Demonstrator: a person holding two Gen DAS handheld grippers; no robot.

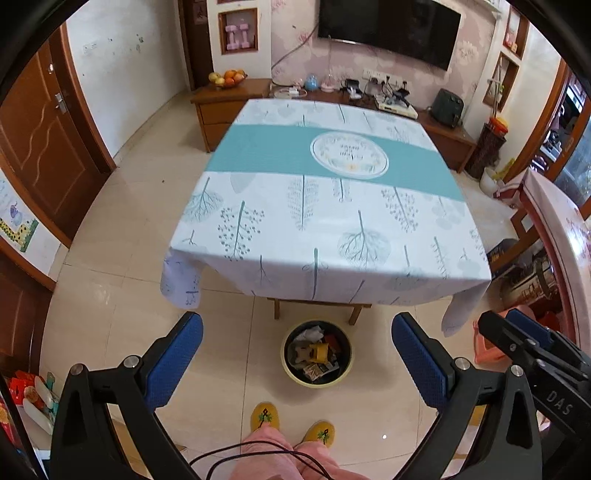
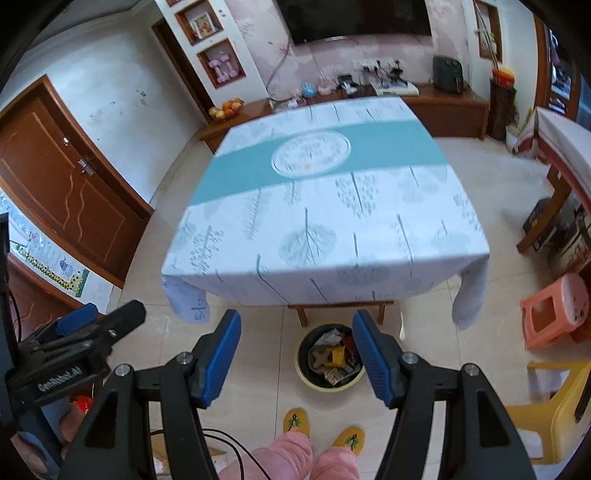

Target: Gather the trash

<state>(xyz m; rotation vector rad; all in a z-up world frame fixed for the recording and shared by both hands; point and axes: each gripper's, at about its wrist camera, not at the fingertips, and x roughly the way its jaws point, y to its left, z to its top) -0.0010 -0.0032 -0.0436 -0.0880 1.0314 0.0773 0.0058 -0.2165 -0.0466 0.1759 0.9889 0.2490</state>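
Both grippers held up over the floor, empty. Left gripper (image 1: 297, 332): blue pads wide apart, nothing between them. Right gripper (image 2: 296, 328): jaws also apart, nothing gripped; it also shows at the right edge of the left view, where its state can't be read. Trash bin (image 1: 317, 353) sits on the tile floor just in front of the table's near edge, partly under the overhang, seen between the fingers in both views. Bin holds trash (image 2: 332, 360): crumpled white paper, a yellow piece, wrappers, something brownish; can't tell exact items. Table (image 1: 325, 206) is covered by a white cloth with tree prints and a teal band with a round emblem; no loose items visible on top. Yellow slippers (image 2: 296, 421) and pink-trousered knees at the bottom of frame, just short of the bin. Pink stool (image 2: 554, 310) and yellow chair (image 2: 554, 417) to the right, well apart from the bin. Sideboard (image 1: 229, 107) with fruit bowl (image 1: 227, 78) behind the table, TV (image 1: 388, 29) on the wall above.
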